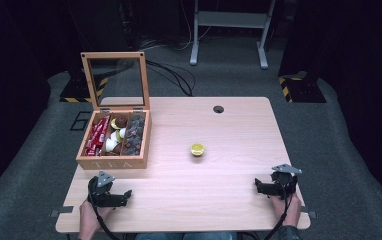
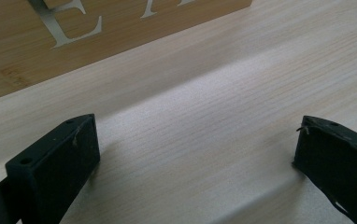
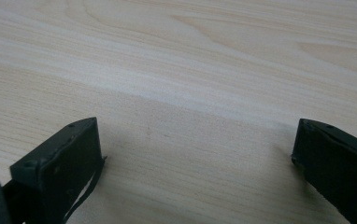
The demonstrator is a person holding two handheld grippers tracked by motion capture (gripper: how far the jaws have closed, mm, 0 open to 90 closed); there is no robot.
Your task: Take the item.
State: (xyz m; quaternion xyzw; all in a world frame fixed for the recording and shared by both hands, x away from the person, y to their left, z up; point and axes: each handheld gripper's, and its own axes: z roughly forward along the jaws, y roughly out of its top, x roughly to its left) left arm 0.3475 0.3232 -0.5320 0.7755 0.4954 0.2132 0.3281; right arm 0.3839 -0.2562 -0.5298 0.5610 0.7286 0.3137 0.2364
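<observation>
Both grippers rest with jaws spread wide and empty. From above, the left gripper (image 1: 127,193) sits near the table's (image 1: 229,200) front-left corner, just before the open tea box (image 1: 113,161); the right gripper (image 1: 257,185) sits near the front-right corner. 1 yellow capsule (image 1: 197,149) lies mid-table, well apart from both. Left gripper view: box lettering (image 2: 74,28) close ahead. Right gripper view: bare wood (image 3: 190,93) between jaws.

Around the wooden table (image 1: 219,200)
A round hole (image 1: 218,109) sits near its far edge; on the floor beyond stand a grey frame (image 1: 229,19), black cables (image 1: 171,72) and a striped base (image 1: 299,90).

"tea" on wooden box (image 1: 113,163) front
</observation>
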